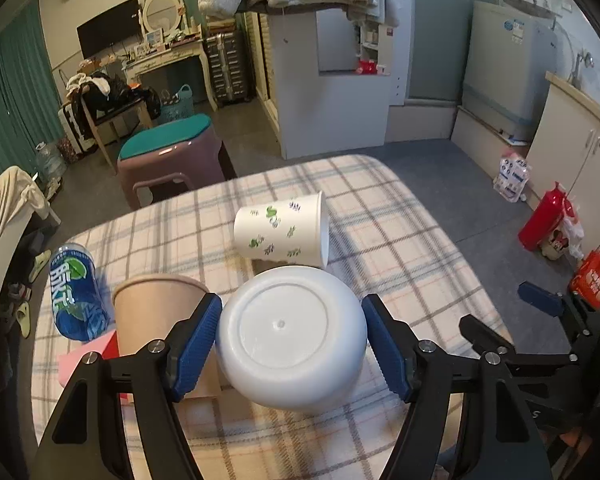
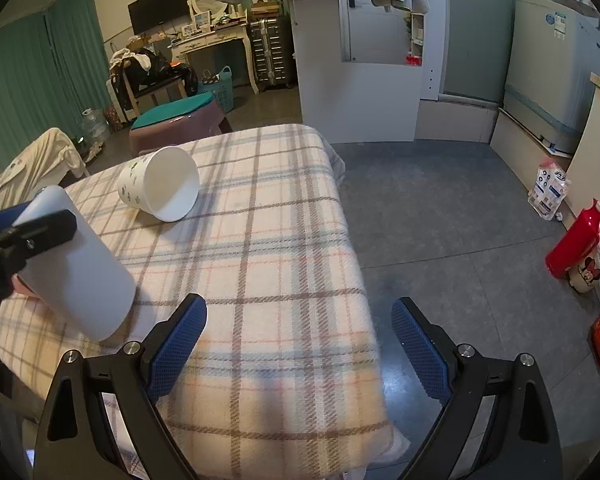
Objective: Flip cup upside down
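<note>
The left gripper (image 1: 292, 340) is placed around the white cup (image 1: 290, 338), bottom up and tilted on the plaid tablecloth (image 1: 380, 240); whether it is clamped cannot be told. The right gripper (image 2: 300, 344) is held spread, empty, over the table edge.

The plain white cup (image 1: 292, 340) stands tilted, base up, mouth on the checked cloth.

White cup between my left gripper's fingers

My left gripper (image 1: 292, 340) brackets the white cup (image 1: 291, 338), base facing me, right pad slightly apart; a flowered cup (image 1: 280, 230) lies sideways beyond on the plaid cloth (image 1: 400, 240).
</note>
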Available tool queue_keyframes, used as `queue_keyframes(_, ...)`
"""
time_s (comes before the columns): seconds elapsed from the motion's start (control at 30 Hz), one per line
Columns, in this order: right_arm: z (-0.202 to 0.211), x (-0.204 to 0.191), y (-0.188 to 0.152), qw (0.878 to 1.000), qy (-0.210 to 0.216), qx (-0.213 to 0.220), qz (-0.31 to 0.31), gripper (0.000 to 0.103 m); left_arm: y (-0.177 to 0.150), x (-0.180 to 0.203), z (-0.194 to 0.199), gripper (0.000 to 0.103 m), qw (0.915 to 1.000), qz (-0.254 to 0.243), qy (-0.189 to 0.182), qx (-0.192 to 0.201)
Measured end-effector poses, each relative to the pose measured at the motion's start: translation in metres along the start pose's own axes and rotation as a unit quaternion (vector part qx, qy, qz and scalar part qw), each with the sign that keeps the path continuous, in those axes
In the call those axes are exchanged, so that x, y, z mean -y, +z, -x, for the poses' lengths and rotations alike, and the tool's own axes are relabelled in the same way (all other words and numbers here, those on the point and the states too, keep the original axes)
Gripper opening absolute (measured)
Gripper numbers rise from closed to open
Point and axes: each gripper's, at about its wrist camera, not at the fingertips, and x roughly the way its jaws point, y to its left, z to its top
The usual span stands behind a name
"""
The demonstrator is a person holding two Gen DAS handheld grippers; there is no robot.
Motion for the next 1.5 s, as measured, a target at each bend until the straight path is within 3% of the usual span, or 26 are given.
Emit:
queue_keyframes(0.3, -0.002, 0.002, 0.002, 1.0, -0.003, 0.0, -0.001, 0.094, -0.009, 0.004, -0.003, 0.074, 1.0, -0.003, 0.008, 0.001)
queue_keyframes(0.5, 0.006, 0.0, 0.002, 1.0, -0.002, 0.005, 0.004, 0.094, -0.009, 0.01, 0.0, 0.084, 0.9988, -0.025, 0.036, 0.02)
queue_keyframes(0.77, 0.04, -0.004, 0.001, 0.999, -0.005, 0.03, 0.017, 0.094, 0.005, 0.003, 0.028, 0.09, 0.9978, 0.004, 0.015, 0.064)
queue_keyframes(1.03, 0.091, -0.02, -0.003, 0.995, 0.017, 0.088, 0.039, 0.094, 0.003, -0.018, 0.097, 0.09, 0.9868, 0.04, -0.014, 0.156)
queue_keyframes(1.13, 0.114, -0.032, -0.007, 0.991, 0.026, 0.121, 0.054, 0.094, -0.007, -0.027, 0.122, 0.096, 0.9814, 0.055, -0.007, 0.184)
queue_keyframes(1.3, 0.142, -0.044, -0.019, 0.984, 0.047, 0.161, 0.058, 0.094, -0.035, -0.035, 0.157, 0.097, 0.9723, 0.054, 0.02, 0.227)
queue_keyframes(1.5, 0.152, -0.059, -0.041, 0.981, 0.052, 0.172, 0.067, 0.097, -0.079, -0.047, 0.167, 0.103, 0.9701, 0.068, 0.022, 0.232)
